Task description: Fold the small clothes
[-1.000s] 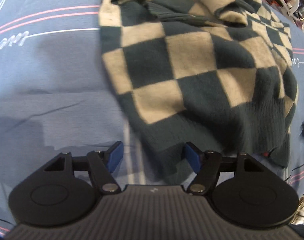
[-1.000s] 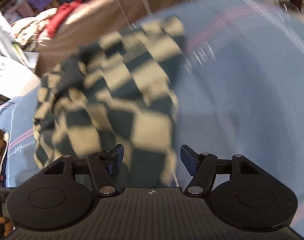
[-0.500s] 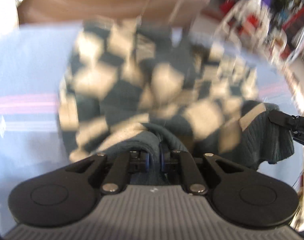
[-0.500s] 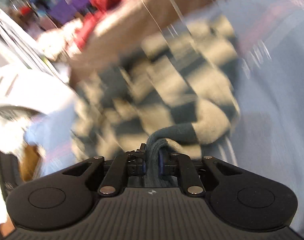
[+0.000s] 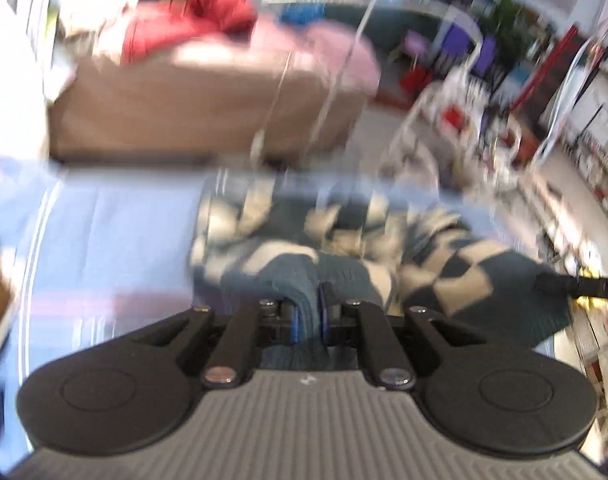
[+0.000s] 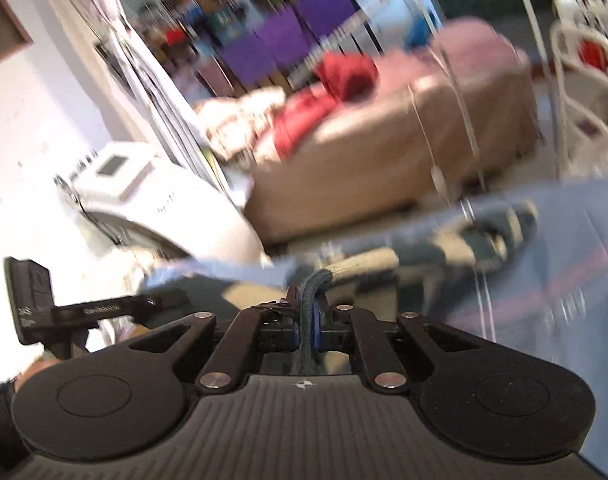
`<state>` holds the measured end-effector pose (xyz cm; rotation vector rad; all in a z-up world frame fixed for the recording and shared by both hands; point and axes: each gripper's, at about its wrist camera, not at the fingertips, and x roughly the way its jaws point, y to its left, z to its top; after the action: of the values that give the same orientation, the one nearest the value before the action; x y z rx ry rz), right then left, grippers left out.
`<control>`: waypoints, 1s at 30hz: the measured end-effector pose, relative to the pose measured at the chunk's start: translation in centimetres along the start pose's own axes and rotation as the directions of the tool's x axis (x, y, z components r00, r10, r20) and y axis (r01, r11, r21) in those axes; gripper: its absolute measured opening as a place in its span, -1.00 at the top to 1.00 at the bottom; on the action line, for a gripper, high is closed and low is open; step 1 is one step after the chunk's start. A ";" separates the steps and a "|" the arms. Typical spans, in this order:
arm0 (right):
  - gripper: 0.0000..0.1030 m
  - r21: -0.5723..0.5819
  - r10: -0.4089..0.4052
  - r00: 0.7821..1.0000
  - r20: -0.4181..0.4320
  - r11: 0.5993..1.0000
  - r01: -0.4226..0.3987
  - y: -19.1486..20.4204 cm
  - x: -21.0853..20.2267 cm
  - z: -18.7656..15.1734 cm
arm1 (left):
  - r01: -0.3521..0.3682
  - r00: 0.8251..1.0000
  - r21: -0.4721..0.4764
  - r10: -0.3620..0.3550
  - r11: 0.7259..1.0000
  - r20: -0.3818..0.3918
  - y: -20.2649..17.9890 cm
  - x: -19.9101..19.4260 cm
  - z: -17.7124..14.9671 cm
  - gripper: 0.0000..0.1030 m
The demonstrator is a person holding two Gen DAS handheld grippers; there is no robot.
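A dark teal and cream checkered knit sweater (image 5: pixel 464 272) lies bunched on the blue sheet (image 5: pixel 116 240), its near edge lifted. My left gripper (image 5: pixel 307 308) is shut on the sweater's dark ribbed hem, which bulges out above the pads. The right gripper's black body (image 5: pixel 576 286) shows at the right edge, at the sweater's other corner. In the right wrist view my right gripper (image 6: pixel 309 312) has its jaws closing the last bit on a thin fold of the same hem, pinched between the pads. The sweater (image 6: pixel 368 260) stretches away from it, and the left gripper (image 6: pixel 84 312) shows at the left.
Beyond the far edge of the blue sheet (image 6: pixel 564 248) stands a brown couch (image 5: pixel 184 112) piled with red and pink clothes. A white appliance (image 6: pixel 152 196) is at the left in the right wrist view. A white rack (image 5: pixel 444 120) and cluttered shelves fill the right background.
Both grippers went from open over the flat sweater to shut on its hem. Both then rose, lifting the near edge, and the views tilted up toward the room.
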<state>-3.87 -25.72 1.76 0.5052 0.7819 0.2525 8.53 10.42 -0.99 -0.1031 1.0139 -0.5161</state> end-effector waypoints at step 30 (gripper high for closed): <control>-0.87 0.191 -0.024 0.992 -0.122 0.981 0.047 -5.1 16.5 -1.2 | -0.146 0.977 0.080 0.156 0.986 -0.146 -0.3 15.4 -3.6 0.03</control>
<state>6.80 -23.14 -11.65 0.6634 0.9367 0.1756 11.91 3.66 -14.87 0.0758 1.1413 -0.4236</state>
